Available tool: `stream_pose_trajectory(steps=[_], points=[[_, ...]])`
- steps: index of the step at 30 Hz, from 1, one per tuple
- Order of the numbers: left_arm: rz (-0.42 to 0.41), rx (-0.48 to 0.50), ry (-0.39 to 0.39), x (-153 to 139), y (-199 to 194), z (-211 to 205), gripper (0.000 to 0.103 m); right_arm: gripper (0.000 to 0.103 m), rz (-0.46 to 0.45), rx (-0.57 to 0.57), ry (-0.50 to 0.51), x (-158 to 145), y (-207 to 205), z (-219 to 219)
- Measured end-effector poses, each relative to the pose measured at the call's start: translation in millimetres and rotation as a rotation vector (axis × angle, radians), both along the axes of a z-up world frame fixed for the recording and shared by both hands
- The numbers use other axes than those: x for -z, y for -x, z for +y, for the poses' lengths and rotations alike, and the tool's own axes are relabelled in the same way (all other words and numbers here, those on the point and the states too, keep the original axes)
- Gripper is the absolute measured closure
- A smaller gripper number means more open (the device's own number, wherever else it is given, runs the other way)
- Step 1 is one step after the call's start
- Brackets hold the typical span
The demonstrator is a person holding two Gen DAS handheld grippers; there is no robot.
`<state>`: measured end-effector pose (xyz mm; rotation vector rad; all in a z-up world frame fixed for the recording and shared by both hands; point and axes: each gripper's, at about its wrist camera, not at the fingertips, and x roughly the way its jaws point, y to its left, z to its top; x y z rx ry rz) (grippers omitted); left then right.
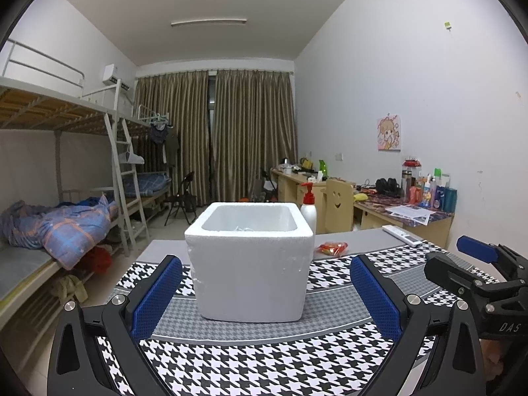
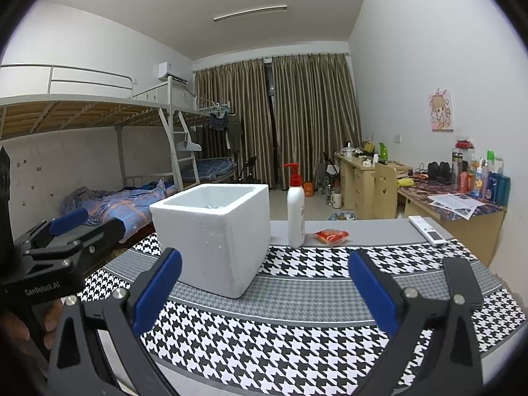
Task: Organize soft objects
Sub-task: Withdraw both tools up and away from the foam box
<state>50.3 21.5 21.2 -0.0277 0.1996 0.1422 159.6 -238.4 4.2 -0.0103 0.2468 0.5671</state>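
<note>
Dormitory surroundings frame the scene: bunk beds (image 1: pixel 66 151) along the left wall, tan curtains (image 1: pixel 214 132) at the far end, cluttered desks on the right. Nearer, the bench (image 1: pixel 264 363) carries a houndstooth cloth in black, white and grey bands.

From the left wrist view, the left gripper (image 1: pixel 265 293) stands wide open and empty, its blue ribbed pads (image 1: pixel 155 297) either side of a white foam box (image 1: pixel 250 260). That box, thick-walled, square and grainy, sits straight ahead on the cloth, just beyond the fingertips and not touched. Something pale lies inside it, possibly the soft items, though too little shows to say.

The right gripper (image 2: pixel 264 293) is likewise spread wide with nothing held. From its camera the box sits to the left of centre, showing a corner and two faces.

Behind the box stands a white pump bottle (image 2: pixel 296 211) with a red top, upright; the left view hides most of it. Right of it lies a small orange packet (image 2: pixel 331 236), and further right a white remote control (image 2: pixel 427 231) near the bench edge.

Each view catches the other gripper at its margin; a hand (image 2: pixel 19 330) shows only in the right wrist view.
</note>
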Motion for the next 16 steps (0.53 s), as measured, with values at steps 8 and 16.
stream_pose_trajectory(steps=[8, 16], points=[[0.010, -0.002, -0.003, 2.9, 0.5, 0.4, 0.001, 0.001, -0.001, 0.021, -0.003, 0.3, -0.5, -2.1], [0.009, 0.004, 0.000, 4.1, 1.3, 1.0, 0.001, 0.001, 0.007, 0.028, 0.002, 2.5, -2.3, -0.5]])
